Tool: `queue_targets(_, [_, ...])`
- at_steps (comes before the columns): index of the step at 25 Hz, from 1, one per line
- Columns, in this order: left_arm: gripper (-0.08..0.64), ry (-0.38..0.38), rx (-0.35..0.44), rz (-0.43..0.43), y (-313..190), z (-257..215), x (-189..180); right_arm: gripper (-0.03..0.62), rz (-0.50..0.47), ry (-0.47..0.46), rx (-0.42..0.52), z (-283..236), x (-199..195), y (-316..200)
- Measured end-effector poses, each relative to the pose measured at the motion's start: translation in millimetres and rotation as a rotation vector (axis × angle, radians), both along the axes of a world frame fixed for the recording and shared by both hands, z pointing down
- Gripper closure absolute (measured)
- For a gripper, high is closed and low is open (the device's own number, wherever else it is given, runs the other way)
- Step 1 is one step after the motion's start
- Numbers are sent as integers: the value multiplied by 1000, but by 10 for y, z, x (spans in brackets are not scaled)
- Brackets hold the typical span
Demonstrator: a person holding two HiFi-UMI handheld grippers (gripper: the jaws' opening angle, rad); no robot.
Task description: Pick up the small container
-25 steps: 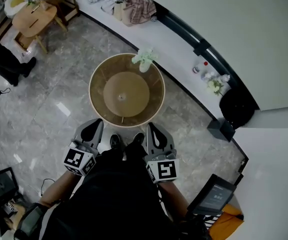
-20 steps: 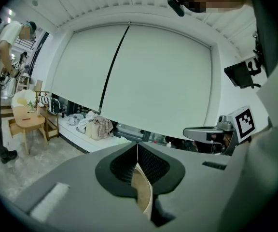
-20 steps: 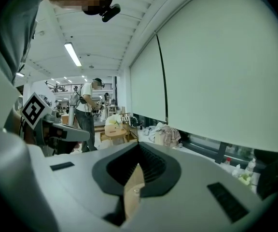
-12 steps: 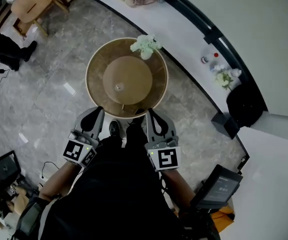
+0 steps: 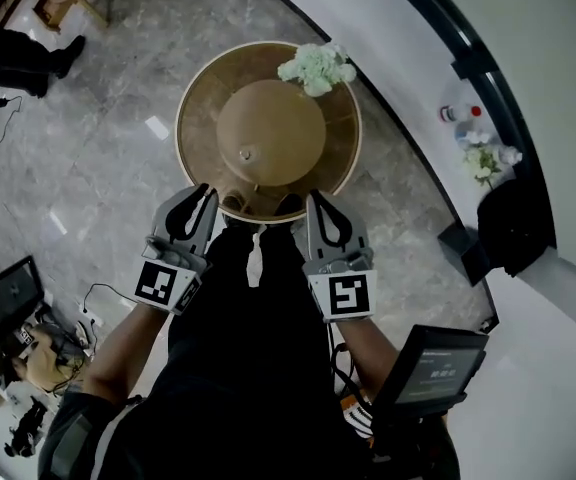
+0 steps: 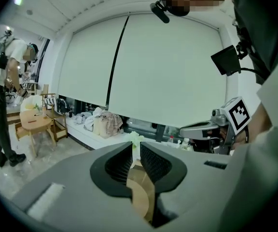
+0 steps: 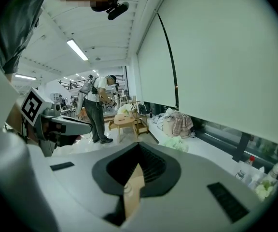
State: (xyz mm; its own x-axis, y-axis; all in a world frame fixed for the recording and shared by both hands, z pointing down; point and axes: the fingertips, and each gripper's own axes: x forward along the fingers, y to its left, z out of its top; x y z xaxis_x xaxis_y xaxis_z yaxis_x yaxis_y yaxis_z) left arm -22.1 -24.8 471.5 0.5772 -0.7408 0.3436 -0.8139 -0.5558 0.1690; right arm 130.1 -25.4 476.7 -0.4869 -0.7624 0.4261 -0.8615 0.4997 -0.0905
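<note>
a: where's the small container (image 5: 247,154)?
b: on the raised middle of the round table (image 5: 193,138), just ahead of both grippers, touched by neither.
a: left gripper (image 6: 135,148)?
b: jaws have just been opening, only a narrow slit, nothing between them.
a: right gripper (image 7: 138,148)?
b: jaws together, empty.

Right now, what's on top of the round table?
A raised middle disc bearing a small container, and green flowers at the far edge. The right gripper and left gripper, its empty jaws just opening, cover bits of the near rim of the table.
</note>
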Motion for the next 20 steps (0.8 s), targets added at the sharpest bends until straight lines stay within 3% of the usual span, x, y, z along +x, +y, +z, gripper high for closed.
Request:
queue_targets(4, [513, -66, -65, 23, -90, 365, -31, 589, 1, 16, -3, 197, -95, -165])
queue_targets(10, [428, -44, -163, 93, -188, 1020, 41, 589, -13, -25, -59, 640, -274, -282])
queue_targets(13, [369, -68, -171, 112, -267, 1370, 9, 589, -20, -33, -98, 909, -356, -292])
queue_targets(20, [286, -165, -218, 178, -355, 2242, 13, 509, 25, -26, -172, 1405, -287, -293])
